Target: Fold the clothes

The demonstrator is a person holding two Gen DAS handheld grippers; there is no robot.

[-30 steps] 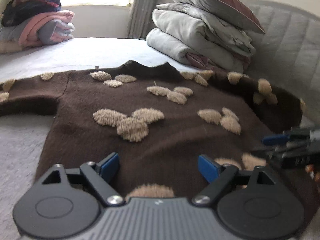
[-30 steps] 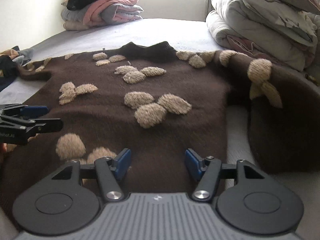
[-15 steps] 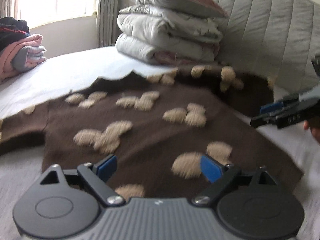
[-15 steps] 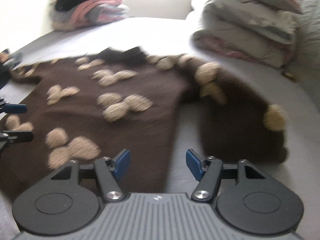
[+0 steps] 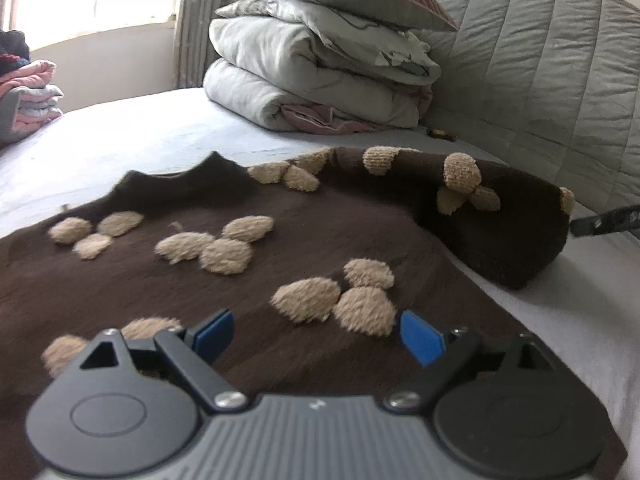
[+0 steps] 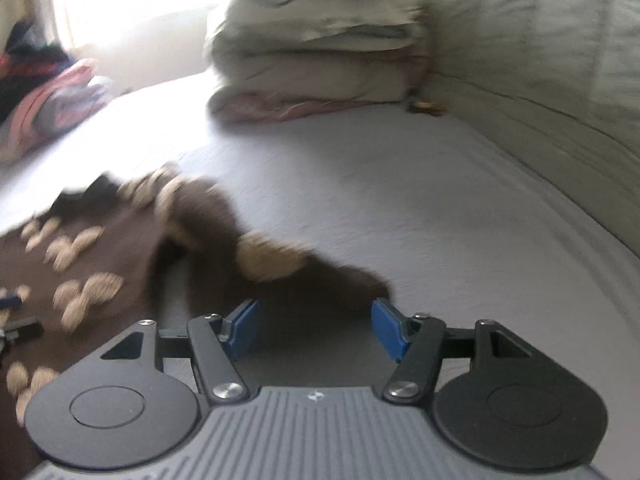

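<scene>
1. The left gripper (image 5: 316, 330) has its 2 blue pads wide apart, gripping nothing; it hovers over the sweater's body, and contact cannot be judged.
2. The right gripper (image 6: 316, 330) has its pads apart at a moderate gap, empty; the sleeve (image 6: 280, 264) end lies just ahead at 12 o'clock, blurred.
3. The brown sweater (image 5: 240, 280) with tan fuzzy patches lies flat on the bed (image 5: 140, 132), collar at 11 o'clock, 1 sleeve at 2 o'clock.
4. Folded bedding (image 5: 316, 80) is stacked at 12 o'clock, with a pile of clothes (image 5: 28, 96) at 10 o'clock.
</scene>
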